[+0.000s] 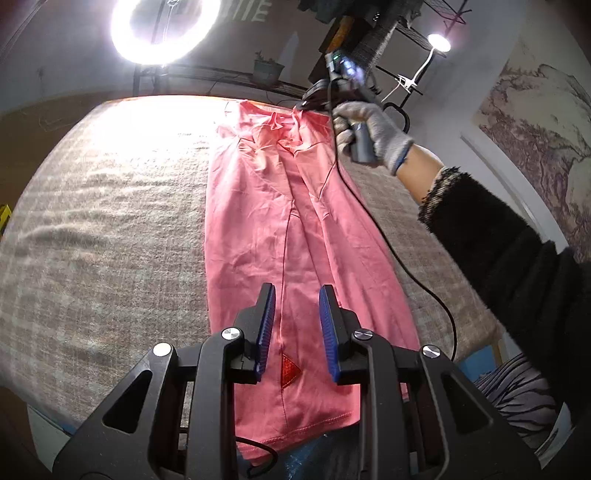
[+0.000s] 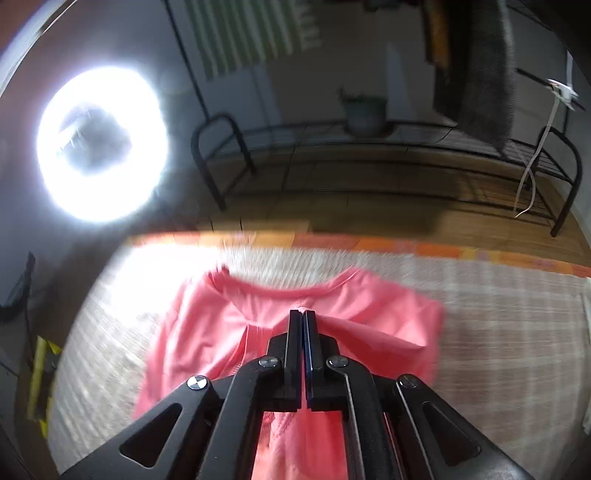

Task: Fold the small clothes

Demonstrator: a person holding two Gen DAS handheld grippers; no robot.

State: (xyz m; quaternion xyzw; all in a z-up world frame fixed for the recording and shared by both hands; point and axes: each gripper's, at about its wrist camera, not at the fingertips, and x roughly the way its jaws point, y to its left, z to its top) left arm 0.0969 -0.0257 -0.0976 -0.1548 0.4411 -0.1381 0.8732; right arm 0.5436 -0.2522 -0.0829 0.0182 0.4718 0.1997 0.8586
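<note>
A pink shirt lies lengthwise on the beige woven table cover, folded into a long narrow strip, its hem near me and its collar at the far end. My left gripper is open, its blue pads just above the hem end, holding nothing. My right gripper is shut on the pink shirt at the collar end; in the left wrist view a gloved hand holds it there.
A bright ring light glares beyond the table's far edge. A black wire rack with a potted plant stands behind the table. A black cable trails across the shirt's right side.
</note>
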